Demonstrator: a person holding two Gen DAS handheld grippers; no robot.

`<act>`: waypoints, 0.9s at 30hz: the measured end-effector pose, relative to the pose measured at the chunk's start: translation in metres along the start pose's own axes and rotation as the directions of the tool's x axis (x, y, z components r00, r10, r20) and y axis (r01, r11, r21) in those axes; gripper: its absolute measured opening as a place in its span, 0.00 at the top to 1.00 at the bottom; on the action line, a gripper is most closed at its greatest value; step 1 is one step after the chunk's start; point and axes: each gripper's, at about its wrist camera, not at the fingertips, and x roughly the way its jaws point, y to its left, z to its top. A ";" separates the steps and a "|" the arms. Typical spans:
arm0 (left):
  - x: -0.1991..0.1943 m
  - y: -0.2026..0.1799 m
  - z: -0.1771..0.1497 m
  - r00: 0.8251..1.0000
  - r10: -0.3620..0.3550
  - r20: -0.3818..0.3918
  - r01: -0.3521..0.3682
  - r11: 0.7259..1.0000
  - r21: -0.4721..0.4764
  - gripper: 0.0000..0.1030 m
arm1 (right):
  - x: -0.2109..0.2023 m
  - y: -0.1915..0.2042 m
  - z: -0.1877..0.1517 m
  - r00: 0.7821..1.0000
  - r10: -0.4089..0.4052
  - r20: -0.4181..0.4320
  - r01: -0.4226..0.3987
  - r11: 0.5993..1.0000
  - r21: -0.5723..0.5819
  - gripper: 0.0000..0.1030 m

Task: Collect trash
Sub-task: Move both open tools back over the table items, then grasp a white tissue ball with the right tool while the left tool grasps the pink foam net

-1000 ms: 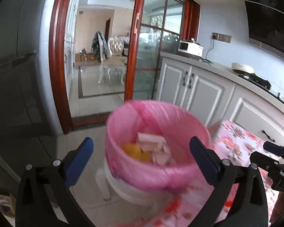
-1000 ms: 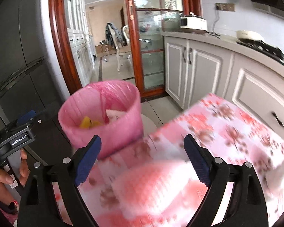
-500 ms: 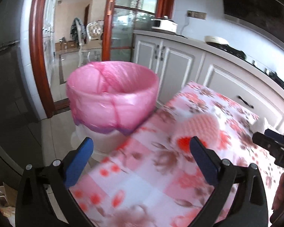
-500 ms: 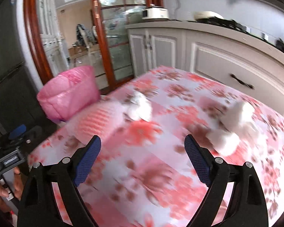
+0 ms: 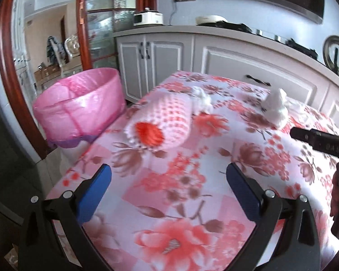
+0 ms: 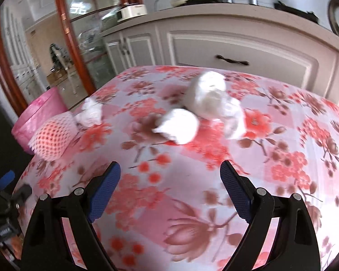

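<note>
Bin: contents hidden behind its pink liner wall; in the right wrist view, cut off by foam netting at 9 o'clock. White paper wads: motion-blurred, count unclear. Right gripper: jaws beyond the 3 o'clock edge.

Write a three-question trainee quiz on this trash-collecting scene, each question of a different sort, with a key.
1. True or false: the left gripper is shut on the foam fruit net.
2. Multiple choice: where is the pink-lined bin? A) on the tablecloth B) past the table's edge, beyond the net C) on the counter
3. Fill in: in the right wrist view, the tissue wads lie ahead of the right gripper, whose jaws are ____.

Key: 1 false, it is open and short of the net; 2 B; 3 open.
</note>
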 end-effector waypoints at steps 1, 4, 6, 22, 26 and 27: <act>0.001 -0.004 0.000 1.000 -0.004 -0.002 0.004 1.000 0.008 0.05 | 0.001 -0.004 0.002 1.000 -0.005 0.000 0.005 1.000 0.008 0.18; 0.004 -0.014 -0.002 1.000 -0.019 -0.011 0.019 0.999 0.029 0.05 | 0.009 -0.011 0.007 1.000 -0.013 -0.008 0.013 1.000 0.023 0.18; 0.006 -0.017 -0.002 1.000 -0.015 -0.014 0.015 0.999 0.040 0.05 | 0.016 -0.012 0.012 1.000 -0.012 -0.021 0.013 0.999 0.030 0.18; 0.025 0.036 0.002 0.999 0.036 -0.034 -0.038 0.997 -0.071 0.05 | 0.080 0.005 0.049 0.997 -0.028 -0.078 0.030 0.999 0.025 0.27; 0.028 0.049 0.001 0.998 0.050 -0.037 -0.054 0.994 -0.094 0.05 | 0.087 0.006 0.045 0.995 -0.032 -0.096 0.035 0.999 0.021 0.48; 0.028 0.051 0.001 0.998 0.053 -0.038 -0.056 0.994 -0.098 0.05 | 0.085 0.007 0.043 0.995 -0.036 -0.089 0.038 0.999 0.019 0.51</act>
